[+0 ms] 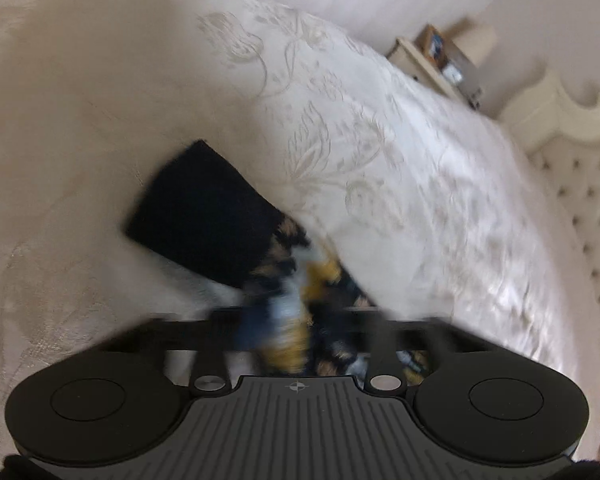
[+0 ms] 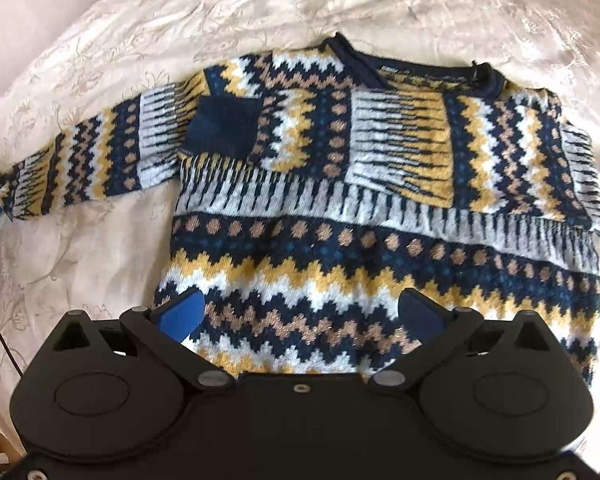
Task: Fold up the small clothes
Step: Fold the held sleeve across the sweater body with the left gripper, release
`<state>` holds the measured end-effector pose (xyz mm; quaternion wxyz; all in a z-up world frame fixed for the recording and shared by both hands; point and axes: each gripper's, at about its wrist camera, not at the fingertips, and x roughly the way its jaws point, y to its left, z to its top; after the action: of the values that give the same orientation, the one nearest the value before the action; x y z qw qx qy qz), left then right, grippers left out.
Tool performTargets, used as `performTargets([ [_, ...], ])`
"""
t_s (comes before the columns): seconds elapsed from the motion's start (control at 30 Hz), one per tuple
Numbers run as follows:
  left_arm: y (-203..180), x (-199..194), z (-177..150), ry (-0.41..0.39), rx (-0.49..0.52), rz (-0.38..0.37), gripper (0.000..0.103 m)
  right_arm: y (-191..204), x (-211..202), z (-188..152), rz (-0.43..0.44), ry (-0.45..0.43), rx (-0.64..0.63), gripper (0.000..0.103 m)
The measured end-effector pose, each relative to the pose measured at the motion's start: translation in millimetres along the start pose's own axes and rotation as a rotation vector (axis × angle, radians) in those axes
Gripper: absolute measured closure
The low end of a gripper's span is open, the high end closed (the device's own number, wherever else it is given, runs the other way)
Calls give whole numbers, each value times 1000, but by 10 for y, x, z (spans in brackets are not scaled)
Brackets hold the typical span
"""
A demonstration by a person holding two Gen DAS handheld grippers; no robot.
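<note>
Under our right gripper [image 2: 300,316], fingers wide and empty, the sweater [image 2: 380,208] lies on the bedspread [image 2: 100,40] with one sleeve folded across; our left gripper [image 1: 300,320] pinches the other cuff [image 1: 204,216], body unfolded.

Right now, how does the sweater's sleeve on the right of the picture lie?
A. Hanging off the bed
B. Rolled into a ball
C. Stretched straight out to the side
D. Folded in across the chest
D: in the right wrist view the sleeve lies folded in over the chest of the sweater, while the other sleeve stretches out over the bedspread.
</note>
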<state>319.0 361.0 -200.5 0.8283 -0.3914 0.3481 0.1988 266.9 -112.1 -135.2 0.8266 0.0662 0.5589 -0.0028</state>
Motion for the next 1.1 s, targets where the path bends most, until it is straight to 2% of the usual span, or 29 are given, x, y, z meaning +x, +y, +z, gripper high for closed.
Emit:
performTargets([
  [0.13,-212,-184,-40,-53,81,-67,95,-87,-102,7,16,-38,22,0],
  [0.33,-924,-628,-263,-111,211,-184,95,-297,-203,-69,51,-76,51,0],
  [0.43,-1401,-866,-493,-108,320,-257,95,-475,-242,-137,76,-84,64,0],
  [0.53,-1937,-1138,-864,-86,449,-325,95,-689,-315,-217,99,-104,86,0],
  [0.67,-2523,-1354,-1483,-21,546,-409,95,-1026,-420,-340,130,-128,124,0],
  [0.83,-3094,-1321,-2439,89,649,-477,95,-1515,-512,-465,145,-135,168,0],
  [1.03,-3563,-941,-3354,267,798,-468,94,-2038,-632,-511,128,-148,186,0],
  [1.1,-3654,-872,-3587,345,850,-448,86,-2166,-651,-505,118,-152,195,0],
])
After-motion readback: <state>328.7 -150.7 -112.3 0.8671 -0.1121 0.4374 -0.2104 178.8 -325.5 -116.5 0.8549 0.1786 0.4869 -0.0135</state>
